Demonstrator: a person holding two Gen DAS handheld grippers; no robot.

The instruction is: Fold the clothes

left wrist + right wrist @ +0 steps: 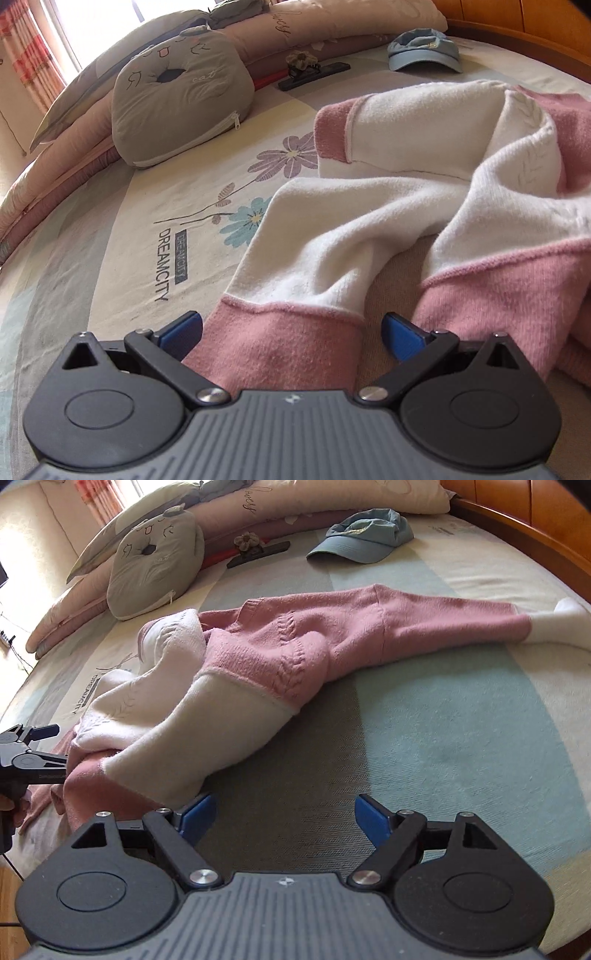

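A pink and white knit sweater (406, 192) lies crumpled on the bed. In the left wrist view one sleeve runs toward me, and its pink cuff (280, 347) sits between the blue pads of my left gripper (291, 334). The jaws stand wide and a gap shows beside the right pad (402, 336). In the right wrist view the sweater (266, 653) stretches from the left across the bed, its far sleeve ending in a white cuff (557, 624). My right gripper (286, 818) is open over bare sheet, just right of the white hem. My left gripper (61, 745) shows at the left edge.
A grey cat cushion (181, 96) and stacked quilts lie at the back left. A blue cap (365, 535) and a black clip with a flower (255, 550) rest on the flowered sheet (461, 720). The wooden bed frame (535, 528) curves along the right.
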